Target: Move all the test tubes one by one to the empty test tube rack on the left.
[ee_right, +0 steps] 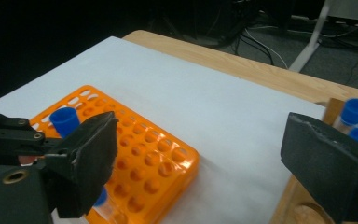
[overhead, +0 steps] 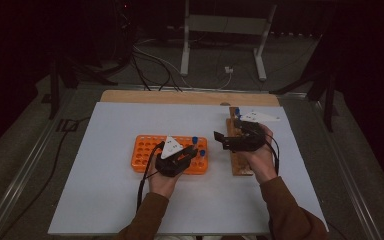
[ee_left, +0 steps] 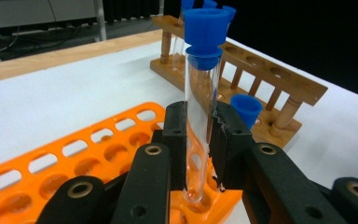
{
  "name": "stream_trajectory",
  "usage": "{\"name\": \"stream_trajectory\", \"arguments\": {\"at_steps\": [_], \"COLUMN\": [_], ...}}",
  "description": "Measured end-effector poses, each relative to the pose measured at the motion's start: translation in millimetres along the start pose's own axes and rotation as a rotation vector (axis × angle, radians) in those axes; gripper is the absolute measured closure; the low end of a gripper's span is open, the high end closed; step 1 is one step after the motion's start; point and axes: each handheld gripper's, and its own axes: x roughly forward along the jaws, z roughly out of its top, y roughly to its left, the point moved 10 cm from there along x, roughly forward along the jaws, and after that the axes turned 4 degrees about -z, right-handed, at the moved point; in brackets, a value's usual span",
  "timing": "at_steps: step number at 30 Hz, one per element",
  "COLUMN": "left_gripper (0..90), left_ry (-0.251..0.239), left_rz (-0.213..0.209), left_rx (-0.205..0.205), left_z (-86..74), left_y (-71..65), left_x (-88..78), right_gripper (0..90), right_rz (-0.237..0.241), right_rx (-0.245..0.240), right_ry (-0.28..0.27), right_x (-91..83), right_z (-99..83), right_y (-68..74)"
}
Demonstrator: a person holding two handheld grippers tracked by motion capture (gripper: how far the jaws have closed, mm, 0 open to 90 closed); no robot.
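Note:
An orange tube rack (overhead: 150,150) lies on the white table mat. My left gripper (overhead: 192,155) is at the rack's right end, shut on a clear test tube with a blue cap (ee_left: 200,84). In the left gripper view the gripper (ee_left: 200,126) holds the tube upright, its bottom inside a corner hole of the orange rack (ee_left: 98,154). A second blue-capped tube (overhead: 194,139) stands in the rack close by. My right gripper (overhead: 221,141) hovers open over the wooden tube rack (overhead: 240,165), pointing left. In its own view the right gripper (ee_right: 205,154) has nothing between its wide jaws.
The wooden rack (ee_right: 293,205) holds blue-capped tubes (ee_right: 356,112) at its far end (overhead: 237,111). Bare wooden table edge (overhead: 180,97) runs behind the white mat (overhead: 120,195). Cables and a metal stand (overhead: 220,30) sit on the floor beyond.

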Motion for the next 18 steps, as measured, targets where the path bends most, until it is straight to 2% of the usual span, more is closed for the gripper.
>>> {"name": "stream_trajectory", "arguments": {"at_steps": [6, 12, 18], "left_gripper": [78.3, 78.3, 78.4], "left_ry": [0.037, 0.084, 0.105], "left_rz": [-0.002, 0.004, 0.013], "left_rx": [0.004, 0.028, 0.039], "left_z": [-11.8, -25.3, -29.7], "left_y": [-1.7, -3.2, -3.1], "left_x": [3.1, 5.3, 5.5], "right_gripper": [10.4, 10.4, 10.5], "right_rz": [-0.017, -0.025, -0.035], "right_rx": [-0.007, -0.022, -0.024], "right_ry": [0.0, -0.004, -0.004], "right_x": [-6.1, -10.8, -14.0], "right_z": [-4.8, -8.7, -13.7], "right_y": [-7.2, -10.8, -15.8]}}
